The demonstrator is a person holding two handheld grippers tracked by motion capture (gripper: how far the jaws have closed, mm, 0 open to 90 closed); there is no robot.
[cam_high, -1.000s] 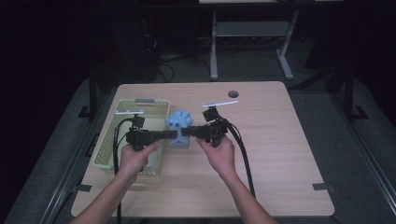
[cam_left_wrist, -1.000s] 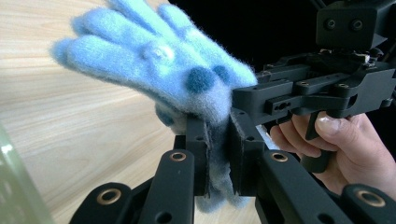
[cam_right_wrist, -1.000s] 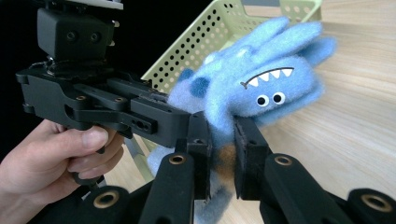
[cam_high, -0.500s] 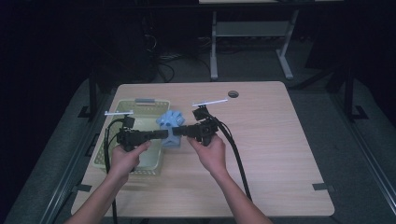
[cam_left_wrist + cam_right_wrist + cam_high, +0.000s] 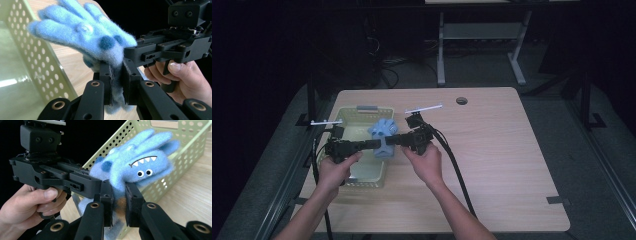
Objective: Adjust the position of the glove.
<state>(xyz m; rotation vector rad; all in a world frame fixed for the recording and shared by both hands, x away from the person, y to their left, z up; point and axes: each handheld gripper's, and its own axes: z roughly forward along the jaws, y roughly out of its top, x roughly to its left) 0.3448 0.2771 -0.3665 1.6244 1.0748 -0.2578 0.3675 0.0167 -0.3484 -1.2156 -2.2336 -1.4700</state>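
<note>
A pale green perforated basket [image 5: 343,176] sits at the table's [image 5: 512,165] left edge, under and beside the left gripper [image 5: 373,144]. What I can see of its inside, in the high view and through the side wall in the left gripper view [image 5: 40,62], holds nothing I can make out; the part under the hands is hidden.

The fuzzy blue glove toy [image 5: 383,135], with darker blue spots, a toothy stitched mouth and two small eyes [image 5: 140,167], is not in the basket. It hangs off the table between the two grippers, over the basket's right rim. The left gripper [image 5: 117,82] has its jaws pressed onto the toy's lower end [image 5: 87,37], the finger-like tufts fanning out above and beyond the jaws. The right gripper [image 5: 398,140] comes in from the opposite side and pinches the same toy; in its own view [image 5: 117,202] the blue fabric is squeezed between the two pads. Each hand [image 5: 334,167] is wrapped round its gripper's handle, the right hand [image 5: 427,161] just behind the right gripper.

Compared with a second ago, both grippers and the toy have shifted left, from beside the basket's right wall to above its rim, and the left gripper now reaches across the basket.
</note>
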